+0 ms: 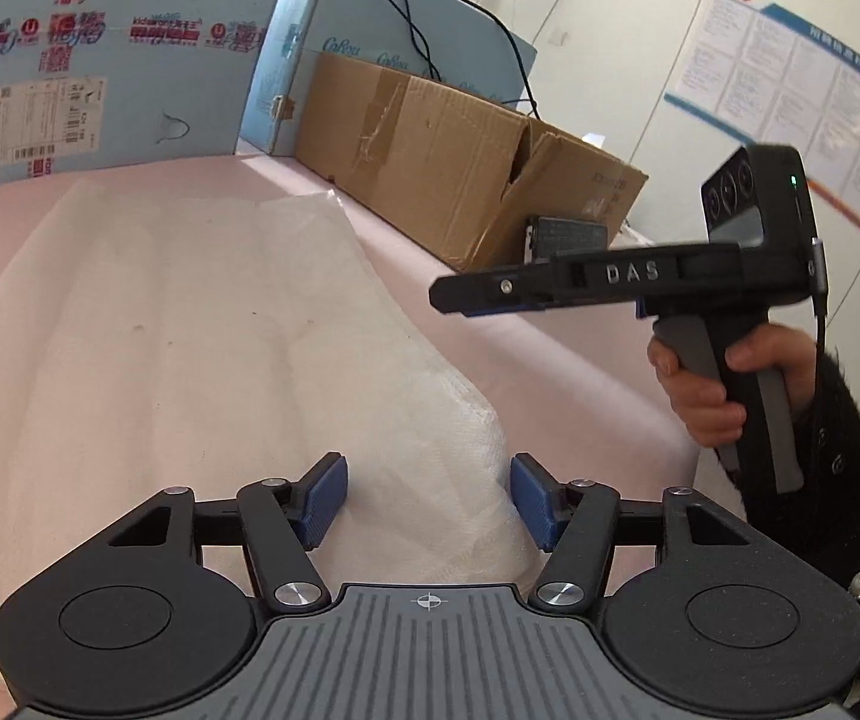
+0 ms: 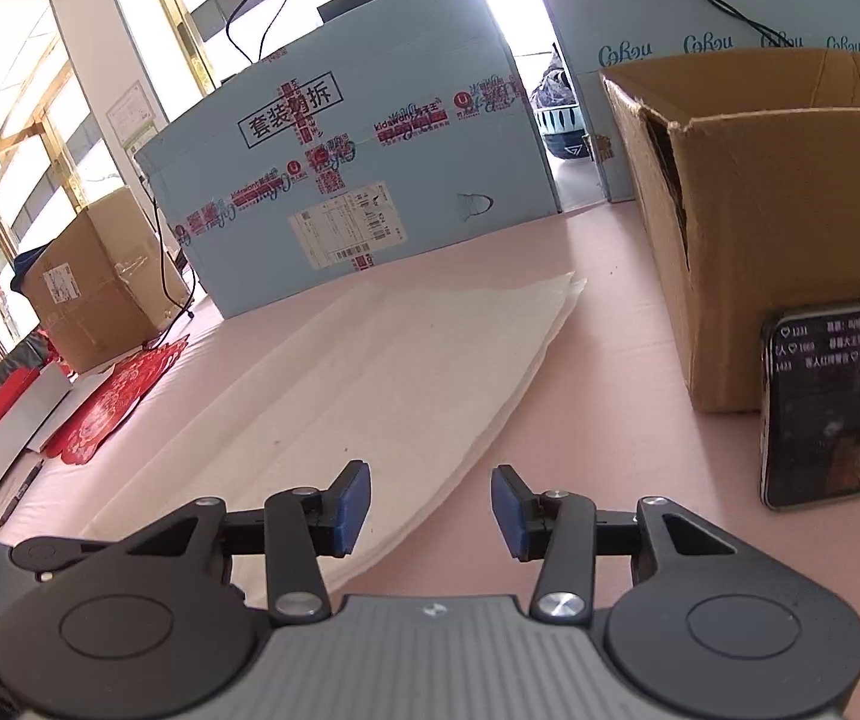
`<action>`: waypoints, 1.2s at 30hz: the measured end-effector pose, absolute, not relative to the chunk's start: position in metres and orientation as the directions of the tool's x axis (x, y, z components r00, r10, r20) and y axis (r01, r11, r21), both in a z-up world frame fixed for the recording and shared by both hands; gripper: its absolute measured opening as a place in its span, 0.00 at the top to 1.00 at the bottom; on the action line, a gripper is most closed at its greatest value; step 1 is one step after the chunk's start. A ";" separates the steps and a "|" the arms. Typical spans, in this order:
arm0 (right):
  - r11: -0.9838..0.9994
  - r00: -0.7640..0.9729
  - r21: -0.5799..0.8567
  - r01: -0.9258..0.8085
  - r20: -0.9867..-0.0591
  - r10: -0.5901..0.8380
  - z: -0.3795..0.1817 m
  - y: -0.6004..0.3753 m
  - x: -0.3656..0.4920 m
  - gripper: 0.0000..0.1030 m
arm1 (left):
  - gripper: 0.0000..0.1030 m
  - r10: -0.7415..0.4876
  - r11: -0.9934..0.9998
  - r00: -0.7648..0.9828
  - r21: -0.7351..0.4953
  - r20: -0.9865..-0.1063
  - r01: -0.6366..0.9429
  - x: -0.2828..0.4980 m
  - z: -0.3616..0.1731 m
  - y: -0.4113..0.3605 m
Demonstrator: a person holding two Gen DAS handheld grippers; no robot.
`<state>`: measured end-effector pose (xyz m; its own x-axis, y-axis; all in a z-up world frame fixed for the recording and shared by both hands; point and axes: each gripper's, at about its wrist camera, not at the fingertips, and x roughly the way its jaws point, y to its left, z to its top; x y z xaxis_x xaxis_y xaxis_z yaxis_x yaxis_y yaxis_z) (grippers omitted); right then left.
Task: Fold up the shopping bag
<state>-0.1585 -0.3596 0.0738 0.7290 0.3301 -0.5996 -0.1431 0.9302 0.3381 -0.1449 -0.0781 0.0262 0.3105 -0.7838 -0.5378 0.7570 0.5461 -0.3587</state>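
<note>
1. The white bag (image 2: 370, 372) lies flat on the pink worktop (image 2: 610, 312), with its far end near the blue box (image 2: 340, 180).
2. At its right edge two layers seem to lie one on the other (so it may be folded once, or it may just be the bag's own two sides).
3. The near end looks a bit puffed up and crinkly in the left view.
4. The left claw (image 1: 429, 495) is wide and holds nothing. It sits low over the near end of the bag, with that end between its blue pads (image 1: 328, 498).
5. The right claw (image 2: 430, 510) is wide and holds nothing too. It hangs over the bag's near right edge.
6. The bag is still long and big, so I think more folds are left before it is small and neat.
7. A brown box (image 2: 778, 228) and a phone (image 2: 838, 408) stand to the right, clear of the bag.
</note>
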 end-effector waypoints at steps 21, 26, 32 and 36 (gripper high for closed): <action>0.924 0.647 0.266 -0.275 -0.660 0.382 0.070 -0.336 -0.181 0.44 | 0.42 -0.780 0.556 0.347 -0.320 -0.521 0.767 -0.148 0.026 -0.079; 0.926 0.647 0.240 -0.290 -0.664 0.375 0.069 -0.327 -0.175 0.44 | 0.41 -0.755 0.561 0.369 -0.244 -0.542 0.791 -0.154 0.029 -0.087; 0.922 0.663 0.248 -0.297 -0.642 0.386 0.070 -0.319 -0.164 0.44 | 0.62 -0.705 0.598 0.422 -0.156 -0.570 0.786 -0.154 0.033 -0.101; 0.920 0.676 0.277 -0.278 -0.623 0.392 0.070 -0.318 -0.161 0.43 | 0.93 -0.672 0.661 0.498 -0.141 -0.548 0.737 -0.143 0.040 -0.089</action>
<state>-0.1607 -0.3179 0.0695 0.6764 0.3922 -0.6234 -0.2778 0.9198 0.2772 -0.1433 -0.0894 0.0399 0.4980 -0.6718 -0.5483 0.7370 0.6611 -0.1406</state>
